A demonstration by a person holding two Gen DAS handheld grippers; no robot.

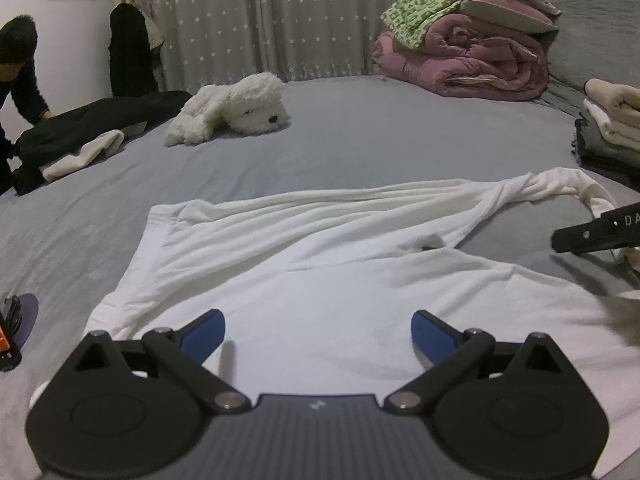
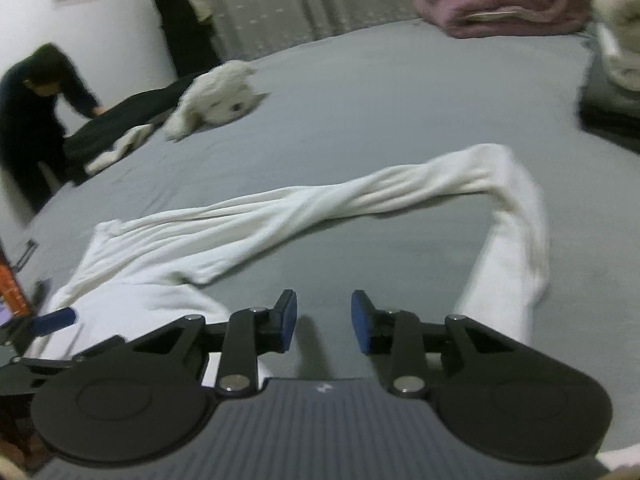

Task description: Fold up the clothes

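Left gripper (image 1: 318, 332), nearest the lens in the left wrist view, with jaws spread wide and released, nothing between its blue pads (image 1: 434, 338); it hangs over the near body panel of the white long-sleeved shirt (image 1: 320, 280). That shirt lies spread on the grey bed sheet (image 1: 360, 140), one sleeve stretched across the far side toward the right and curving back. Right gripper (image 2: 324, 320), in the right wrist view, with jaws partly apart and released, bare sheet showing between its pads; the bent sleeve (image 2: 516, 232) lies just to its right, the shirt body to its left. Farther back: white plush toy (image 1: 236, 108); dark garments (image 1: 100, 124) under the hand of a person (image 1: 18, 76) at the left edge of the bed; pink quilt (image 1: 464, 56) with green patterned cloth (image 1: 424, 8) on top; folded clothes stack (image 1: 612, 128) at right; star-patterned curtain (image 1: 272, 20) behind.
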